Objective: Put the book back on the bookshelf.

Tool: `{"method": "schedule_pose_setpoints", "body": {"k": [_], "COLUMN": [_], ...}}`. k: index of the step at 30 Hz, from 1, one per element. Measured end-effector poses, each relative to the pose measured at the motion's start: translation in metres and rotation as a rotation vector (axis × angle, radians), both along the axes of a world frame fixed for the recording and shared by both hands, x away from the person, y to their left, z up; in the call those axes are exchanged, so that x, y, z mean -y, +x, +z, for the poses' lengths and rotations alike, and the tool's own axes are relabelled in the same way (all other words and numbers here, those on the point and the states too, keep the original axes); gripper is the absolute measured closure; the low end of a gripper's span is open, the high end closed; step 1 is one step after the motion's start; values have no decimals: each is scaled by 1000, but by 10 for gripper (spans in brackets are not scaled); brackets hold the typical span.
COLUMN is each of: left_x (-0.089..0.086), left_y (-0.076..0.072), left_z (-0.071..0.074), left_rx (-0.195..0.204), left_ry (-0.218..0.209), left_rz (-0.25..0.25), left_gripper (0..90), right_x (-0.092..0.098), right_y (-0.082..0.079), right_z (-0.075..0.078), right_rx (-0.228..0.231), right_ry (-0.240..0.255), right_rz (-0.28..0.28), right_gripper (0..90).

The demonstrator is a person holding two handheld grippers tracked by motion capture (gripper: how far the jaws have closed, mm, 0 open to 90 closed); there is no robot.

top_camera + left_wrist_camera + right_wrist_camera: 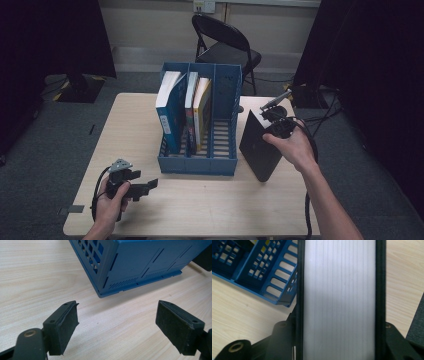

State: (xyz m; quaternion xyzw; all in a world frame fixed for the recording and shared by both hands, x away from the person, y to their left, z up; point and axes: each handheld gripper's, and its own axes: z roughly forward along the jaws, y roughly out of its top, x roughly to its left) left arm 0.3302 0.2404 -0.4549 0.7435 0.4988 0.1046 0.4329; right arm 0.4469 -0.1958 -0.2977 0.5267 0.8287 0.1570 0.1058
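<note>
Here is the right gripper [274,119] up at the top edge of a black book [257,145], which stands upright on the pale wooden table [210,200] just to the right of the blue file rack [200,120], close beside it though whether the two touch is hard to say. From the right gripper view the grip is plain: the book's black covers [298,300] run up the frame on either side of the pale page edges [339,300], and the two black jaws sit tight against those covers, one on each side, clamped on the book. In that same view a corner of the blue rack's slotted floor lies up and to the left, with bare tabletop below it. The person's right hand [295,147] wraps around the gripper body, cable trailing down along the forearm. Over in the rack, the left compartment holds a blue-covered book [170,107], the middle one holds a couple more with a yellow spine [202,112] showing, and the right compartment is the one nearest the black book. Down at the near left of the table, the left gripper [145,186] is held low in the left hand [110,202], well apart from the rack. In the left gripper view its jaws stand wide apart with nothing between them, just wood grain, pointing toward the rack's front corner.
</note>
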Motion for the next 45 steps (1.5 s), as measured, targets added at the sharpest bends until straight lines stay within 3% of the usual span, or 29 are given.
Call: {"method": "schedule_pose_setpoints", "body": {"k": [13,20,29,38,45], "left_x": [1,0,1,0,0], "left_y": [1,1,1,3,2], "left_z": [-1,-1,-1,-2,-2], "left_rx": [-3,-7,-9,-14,-20], "left_ry": [1,-2,-3,0,-5], "left_rz": [0,6,2,9,5], "left_gripper": [182,182,183,183,189], "right_x": [3,0,-5,-18,-34], "right_y": [0,-5,-15,-20,-18], "right_z": [26,48,74,89,97], "right_rx": [43,69,101,134,125], "right_ry": [19,19,17,24,45], "right_rz": [-24,-19,6,48,80], "right_gripper": [533,533,533,534,534]}}
